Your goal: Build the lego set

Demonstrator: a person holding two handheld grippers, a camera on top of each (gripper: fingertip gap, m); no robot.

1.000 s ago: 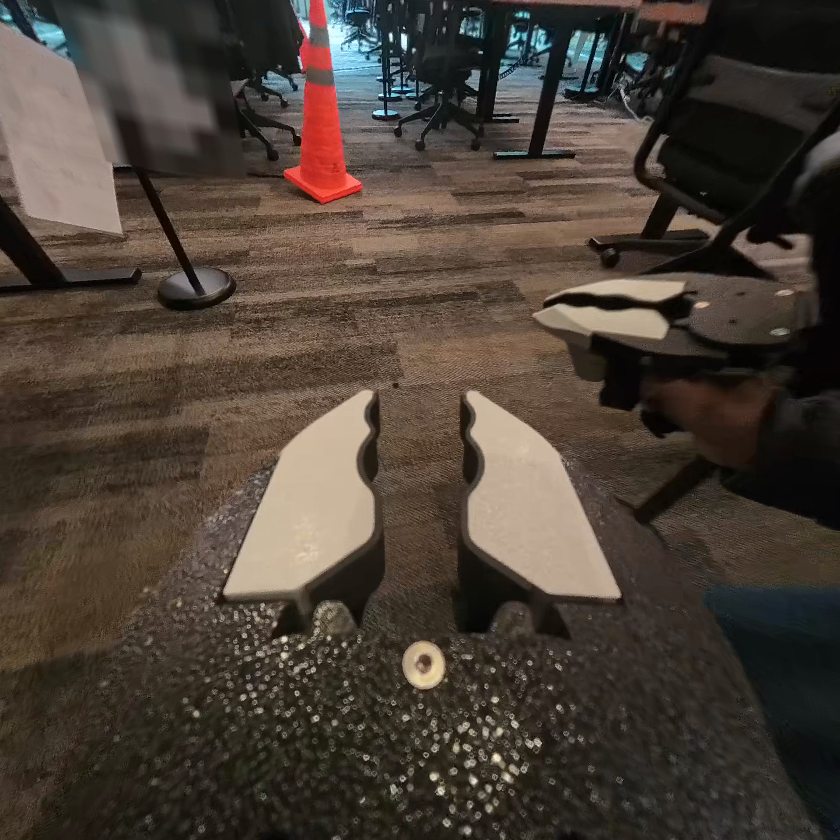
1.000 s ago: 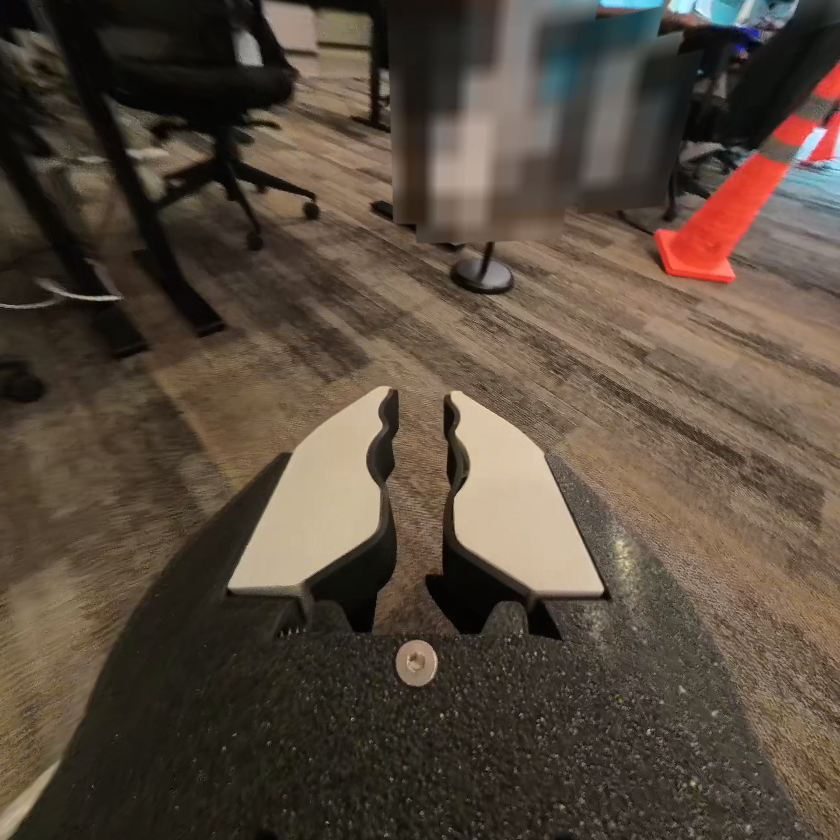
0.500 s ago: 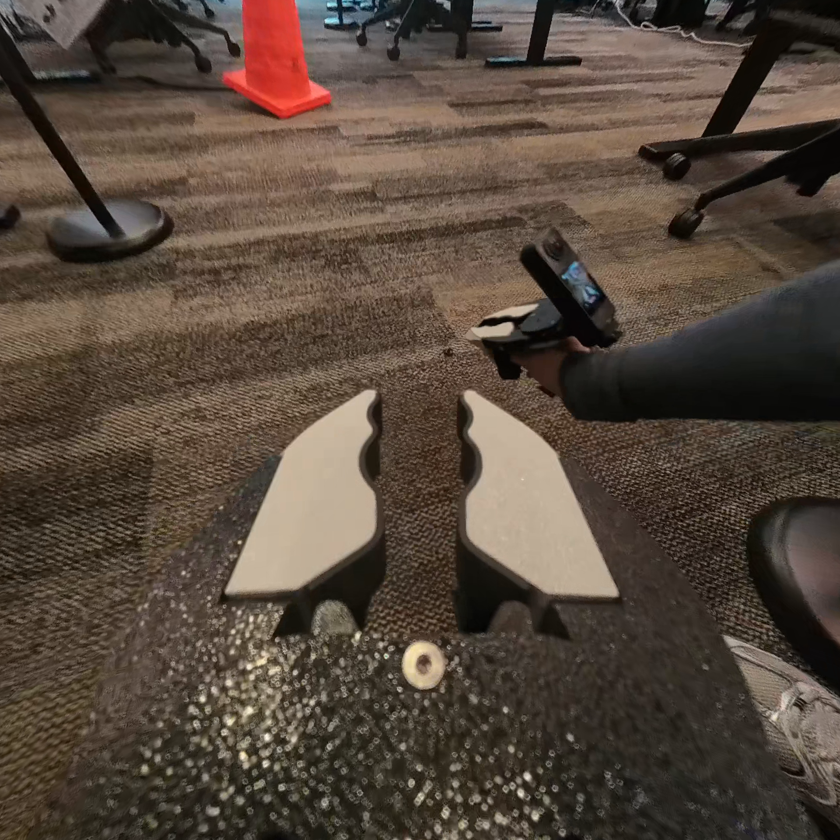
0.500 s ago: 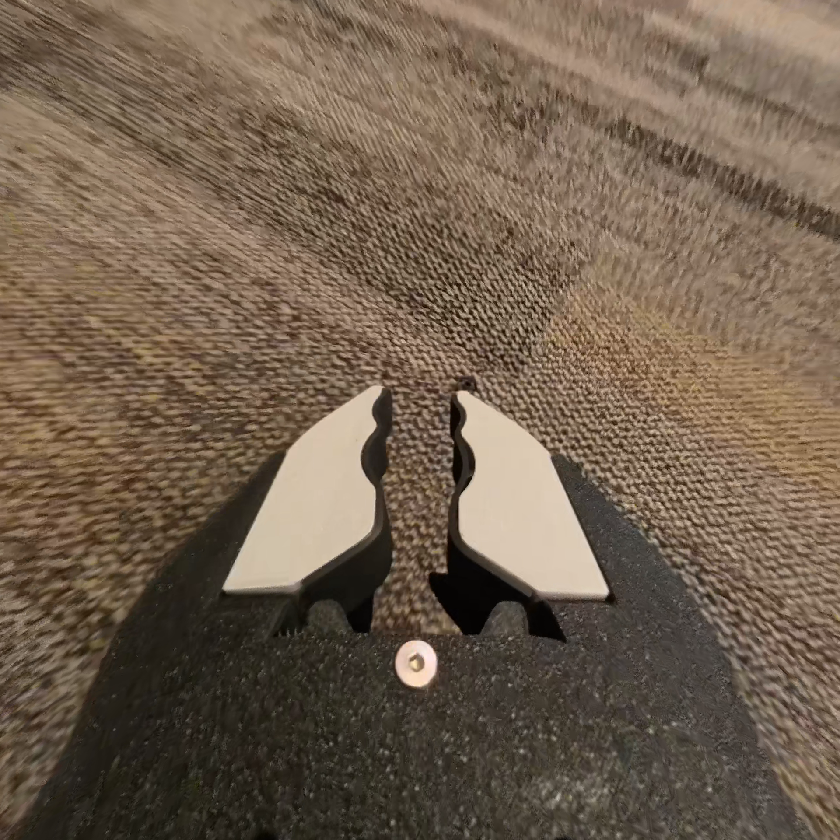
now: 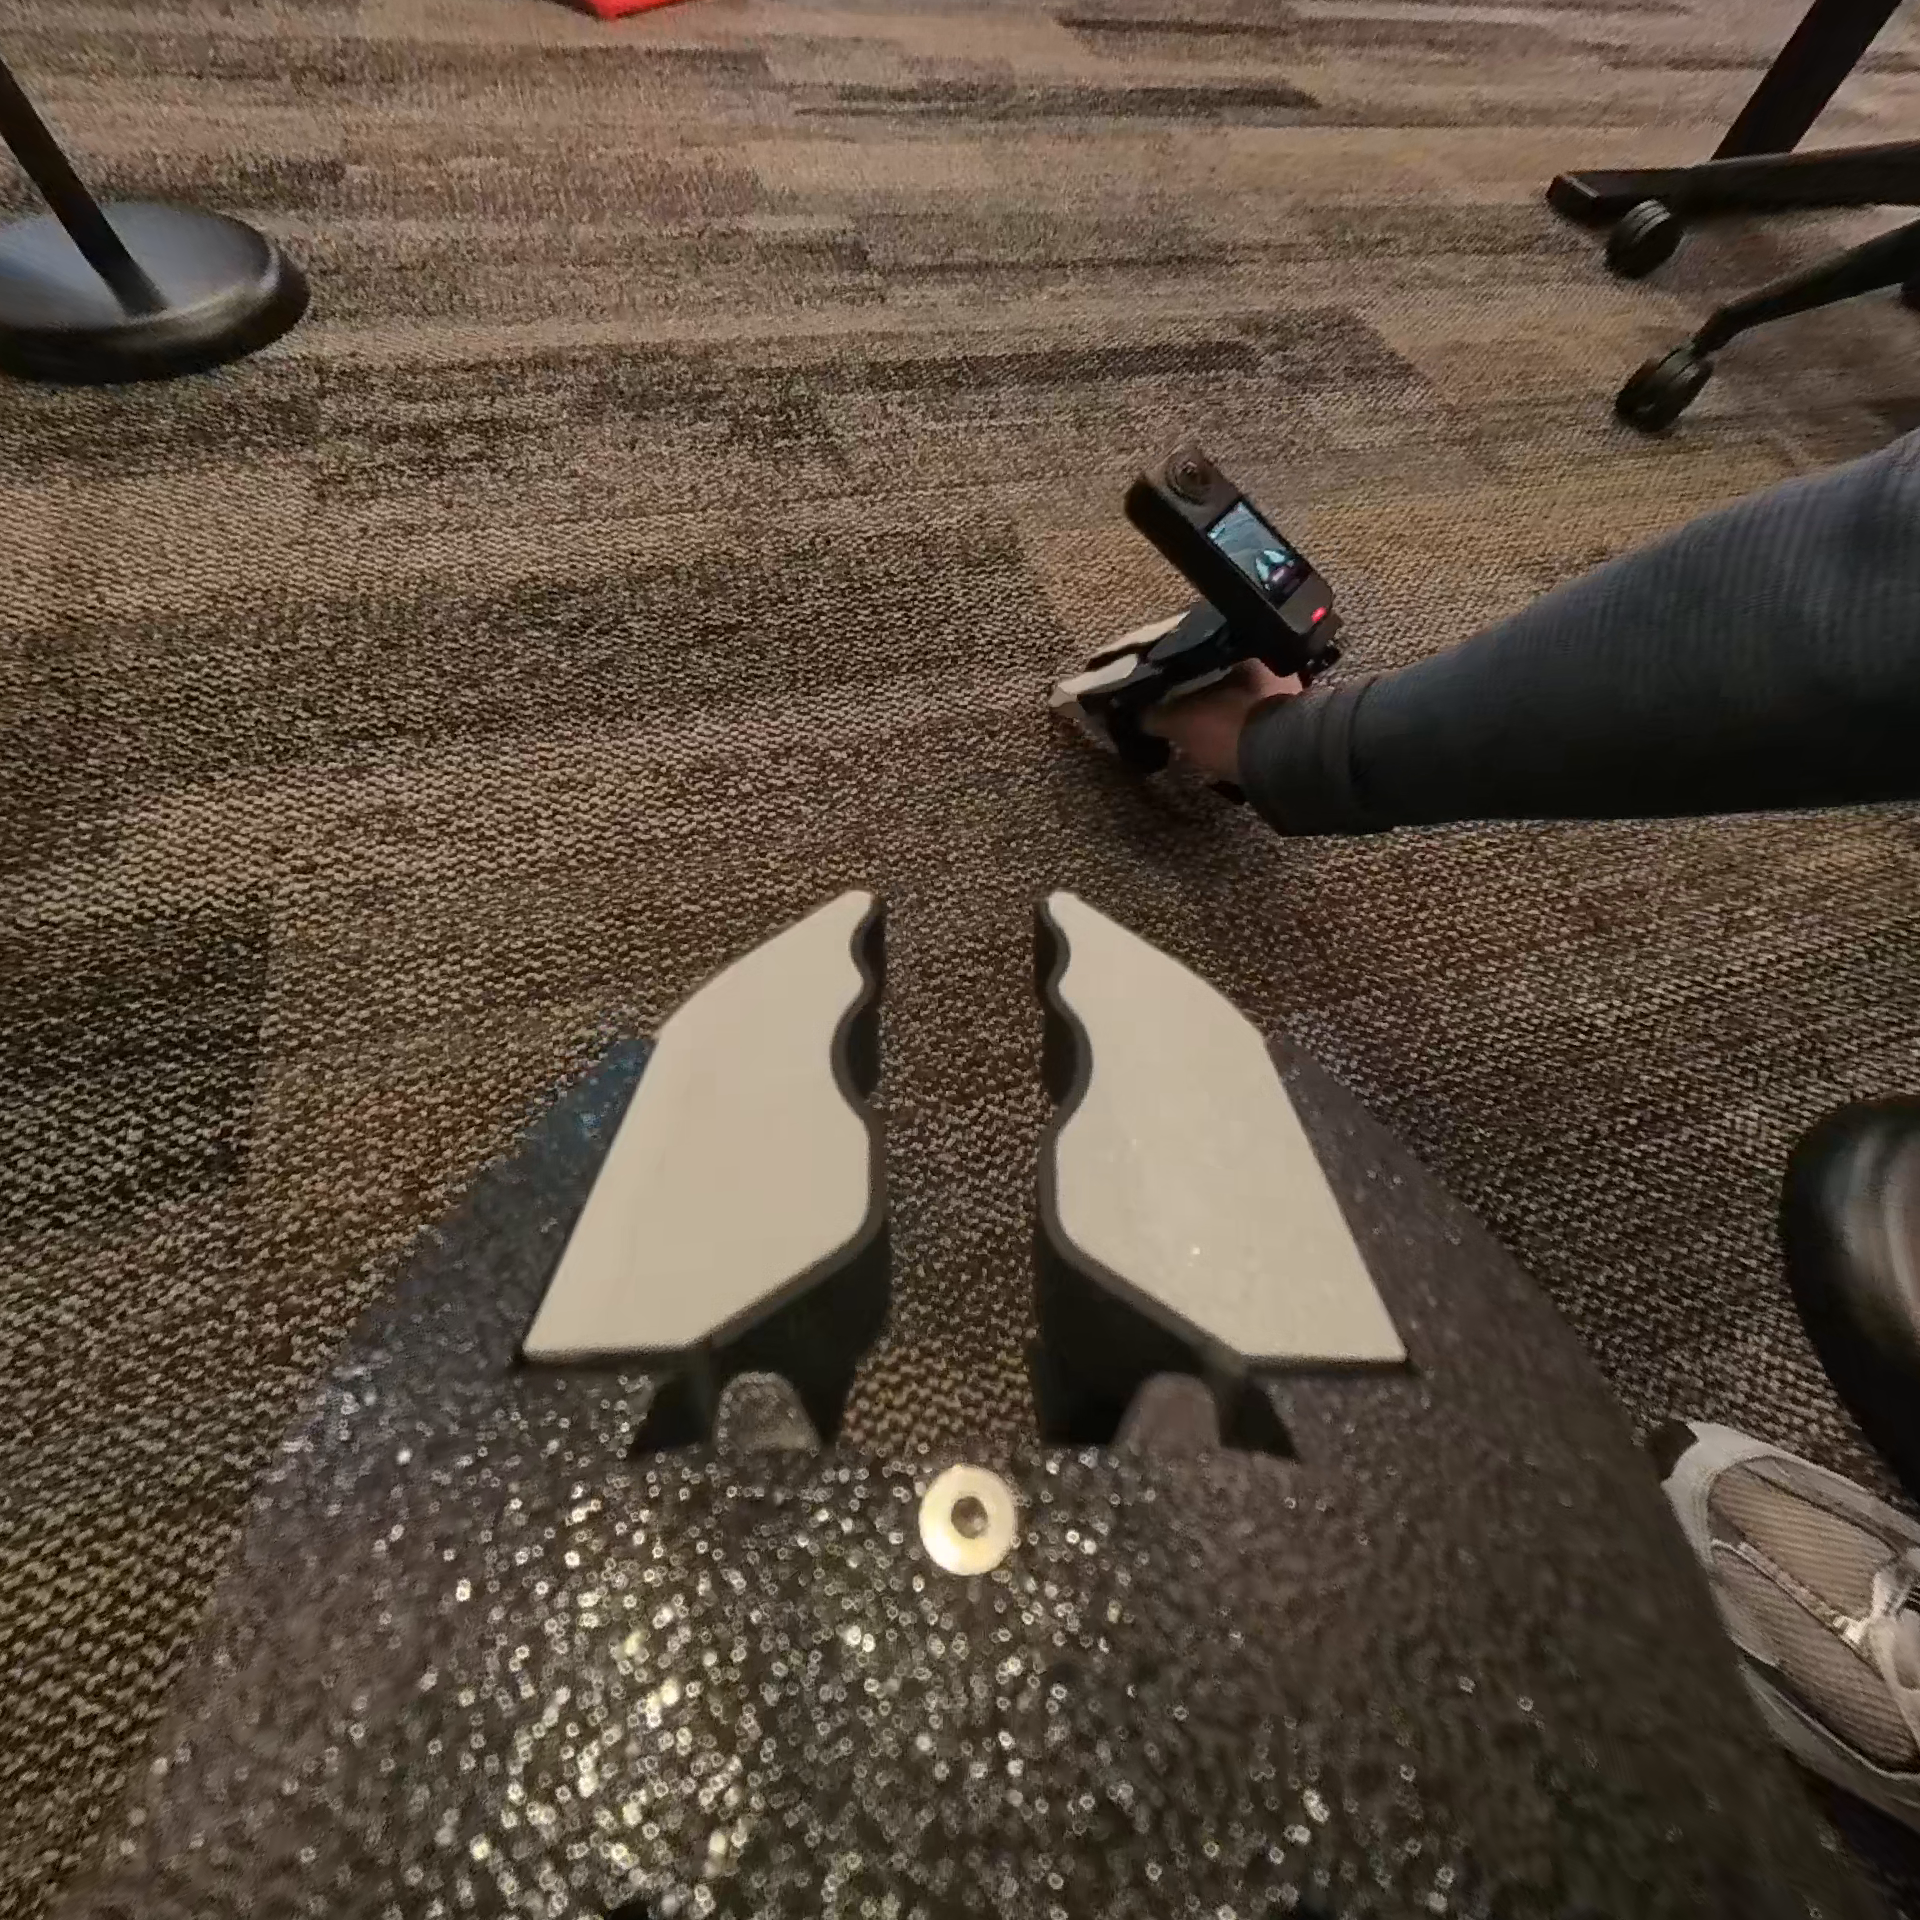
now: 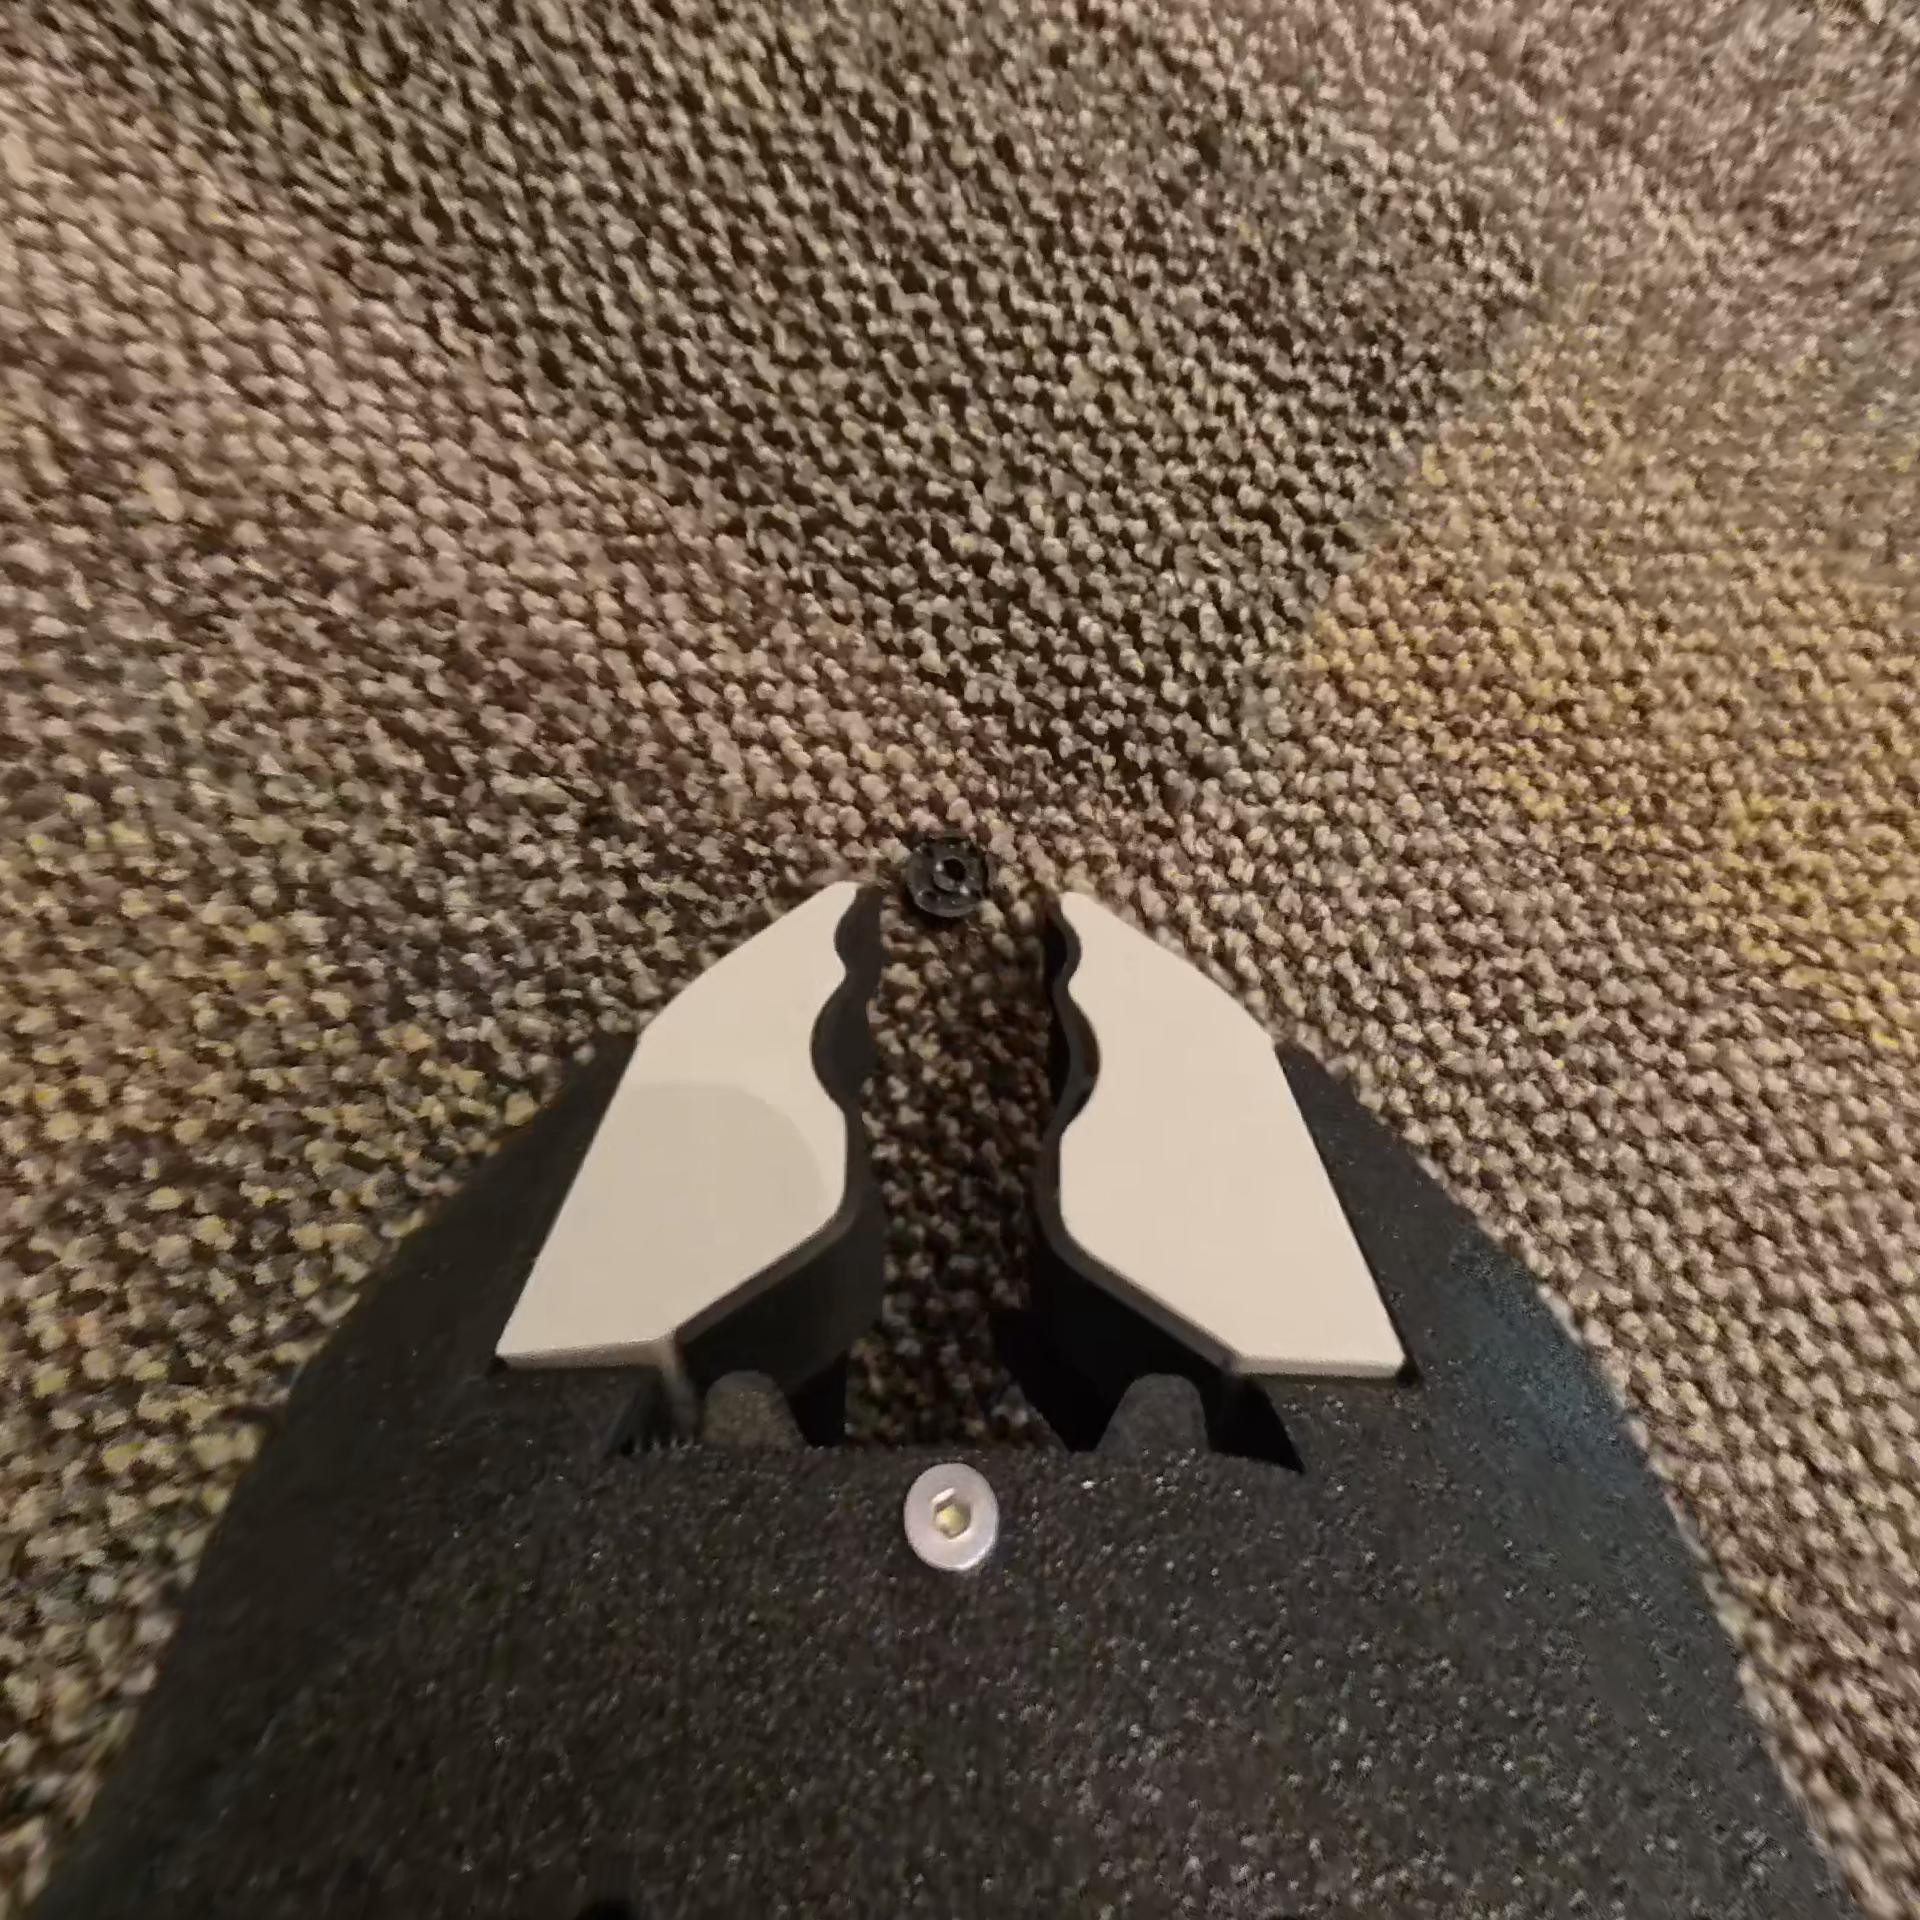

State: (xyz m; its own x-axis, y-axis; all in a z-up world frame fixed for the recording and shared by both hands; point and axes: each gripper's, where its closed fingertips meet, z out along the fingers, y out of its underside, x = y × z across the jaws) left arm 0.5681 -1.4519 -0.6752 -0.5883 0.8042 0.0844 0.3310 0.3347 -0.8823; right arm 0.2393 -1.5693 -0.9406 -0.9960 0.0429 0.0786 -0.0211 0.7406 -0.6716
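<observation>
A small black round lego piece (image 6: 940,875) lies on the brown carpet. My right gripper (image 6: 958,896) is open, low over the carpet, with its fingertips on either side of the piece and just short of it. My left gripper (image 5: 958,906) is open and empty, held above the carpet. In the left wrist view the right gripper (image 5: 1081,694) shows farther off at right, tips down on the carpet, held by a hand in a dark sleeve (image 5: 1558,665). The piece is not visible in that view.
A round black stand base (image 5: 125,291) sits at far left. Chair legs with castors (image 5: 1662,364) stand at far right. A grey shoe (image 5: 1808,1590) and a dark knee (image 5: 1860,1247) are at the right edge. A camera (image 5: 1236,561) sits on the right gripper. Spacing between my two grippers at the tips: around 45 centimeters.
The right gripper has dropped from looking across the room to close over the carpet, and the black piece now sits at its fingertips. The left gripper has tilted downward.
</observation>
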